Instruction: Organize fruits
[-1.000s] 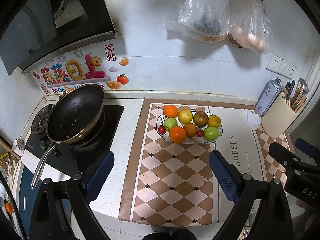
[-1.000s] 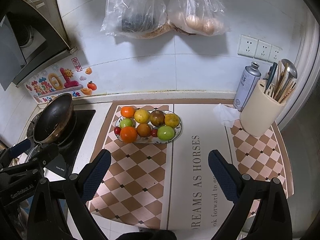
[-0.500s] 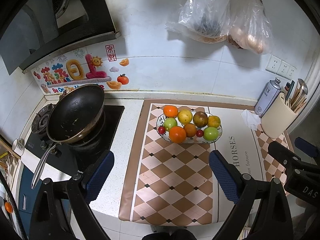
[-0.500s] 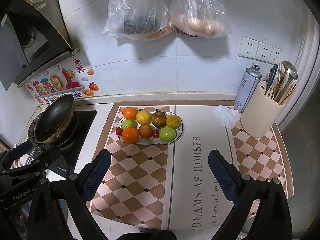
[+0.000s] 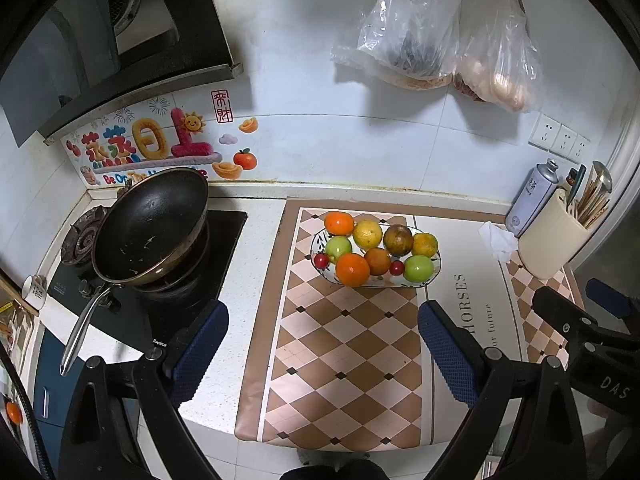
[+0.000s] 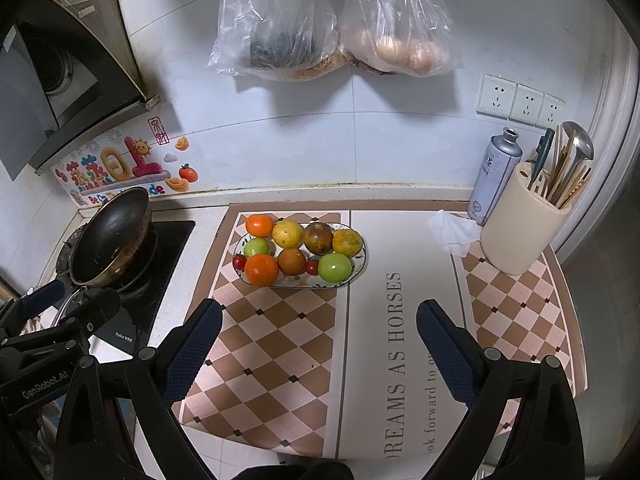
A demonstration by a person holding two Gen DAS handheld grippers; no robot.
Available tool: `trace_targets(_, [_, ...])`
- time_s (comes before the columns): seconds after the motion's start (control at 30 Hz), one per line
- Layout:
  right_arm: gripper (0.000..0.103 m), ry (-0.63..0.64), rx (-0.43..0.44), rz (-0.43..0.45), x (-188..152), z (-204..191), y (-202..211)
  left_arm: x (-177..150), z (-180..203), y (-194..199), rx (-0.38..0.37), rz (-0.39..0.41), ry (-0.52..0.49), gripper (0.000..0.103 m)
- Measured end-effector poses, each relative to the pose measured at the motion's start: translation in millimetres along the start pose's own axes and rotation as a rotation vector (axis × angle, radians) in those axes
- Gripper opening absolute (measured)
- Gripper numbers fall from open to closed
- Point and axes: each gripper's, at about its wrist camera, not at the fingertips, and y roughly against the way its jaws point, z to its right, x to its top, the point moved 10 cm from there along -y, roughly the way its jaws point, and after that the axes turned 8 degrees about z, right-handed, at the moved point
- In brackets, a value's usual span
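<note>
A patterned oval plate (image 5: 437,269) (image 6: 363,262) stands on the checkered mat and holds several fruits: oranges (image 5: 352,269) (image 6: 261,269), green apples (image 5: 418,268) (image 6: 334,267), a yellow citrus (image 5: 367,233), a brown round fruit (image 5: 397,239) and small red fruits (image 5: 321,260). My left gripper (image 5: 322,350) is open and empty, hovering above the mat's front part, well short of the plate. My right gripper (image 6: 319,346) is open and empty, also short of the plate. Each gripper shows at the edge of the other's view.
A black frying pan (image 5: 154,226) sits on the stove at the left. A cream utensil holder (image 6: 520,224), a spray can (image 6: 494,176) and a crumpled tissue (image 6: 454,232) stand at the right. Two plastic bags (image 6: 332,28) hang on the tiled wall.
Both grippers have drifted very slightly; the plate and fruits have not moved. Both jaws stay open.
</note>
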Motion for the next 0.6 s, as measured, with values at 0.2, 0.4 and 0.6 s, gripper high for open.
trace_targets(0.2, [0.1,-0.001,0.002,-0.001,-0.3,-0.2,0.1,0.0,0.7,0.5,-0.004,0.003,-0.002,0.097])
trace_targets(0.4, [0.1,-0.002,0.001,0.0,-0.2,-0.1,0.4,-0.1,0.7,0.6,-0.004,0.004,-0.001,0.097])
trace_targets(0.6, [0.1,-0.001,0.002,0.0,-0.2,0.4,-0.2,1.9,2.4,1.6,-0.006,0.007,0.002,0.097])
